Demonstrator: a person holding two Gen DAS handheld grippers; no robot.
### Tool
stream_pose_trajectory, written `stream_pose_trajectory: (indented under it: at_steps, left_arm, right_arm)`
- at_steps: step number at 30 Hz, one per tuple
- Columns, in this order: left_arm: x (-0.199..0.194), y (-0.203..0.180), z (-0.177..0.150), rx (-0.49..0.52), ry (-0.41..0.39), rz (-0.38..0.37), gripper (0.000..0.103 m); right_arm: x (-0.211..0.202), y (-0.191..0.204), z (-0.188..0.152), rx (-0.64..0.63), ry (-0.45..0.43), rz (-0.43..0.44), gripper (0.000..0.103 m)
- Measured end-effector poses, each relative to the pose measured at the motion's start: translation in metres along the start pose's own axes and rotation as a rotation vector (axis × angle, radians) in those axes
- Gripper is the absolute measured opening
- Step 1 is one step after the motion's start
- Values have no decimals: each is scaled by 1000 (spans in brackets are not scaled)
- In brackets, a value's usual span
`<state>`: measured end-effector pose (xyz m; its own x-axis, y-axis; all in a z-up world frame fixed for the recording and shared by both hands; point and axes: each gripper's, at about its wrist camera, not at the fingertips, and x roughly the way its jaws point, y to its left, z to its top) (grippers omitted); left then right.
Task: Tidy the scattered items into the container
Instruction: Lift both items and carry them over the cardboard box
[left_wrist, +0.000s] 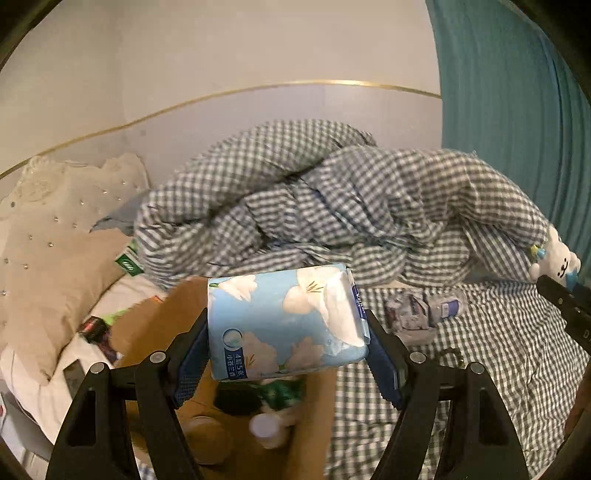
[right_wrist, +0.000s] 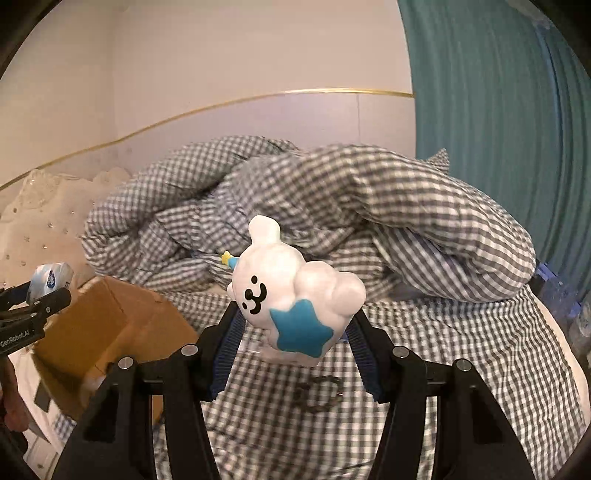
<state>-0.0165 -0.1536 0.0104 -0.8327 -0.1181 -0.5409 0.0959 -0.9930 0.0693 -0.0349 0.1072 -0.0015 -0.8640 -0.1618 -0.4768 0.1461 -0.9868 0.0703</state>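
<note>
While the left gripper (left_wrist: 288, 332) clamps one tissue pack (left_wrist: 286, 321) above the open cardboard box (right_wrist: 110, 321) at the near left, the right gripper (right_wrist: 295, 332) pinches one cloud figurine (right_wrist: 291, 299) over the checked bed. That rounded, glossy toy looks liable to slip mid-carry. One crushed bottle (left_wrist: 424, 308) and one dark ring-shaped item (right_wrist: 319, 395) remain scattered; the box already holds several things.

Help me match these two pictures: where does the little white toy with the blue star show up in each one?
Left wrist view: the white toy is at the far right edge, held by the right gripper.
Right wrist view: the same toy fills the centre, clamped between that gripper's fingers.
Shared landmark: the cardboard box, lower left in the right view, sits below the tissue pack in the left view.
</note>
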Motion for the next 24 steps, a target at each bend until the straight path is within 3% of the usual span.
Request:
stream_pose_trajectory:
  at_steps: [9,24]
  left_arm:
    - [-18,53,1,-32,-19,64,78]
    - [-22,112,-12,-75,-13,150,78]
  right_arm:
    - [-12,69,-1,-54,-6,86,56]
    - [14,169,-6,-168,41,232,56]
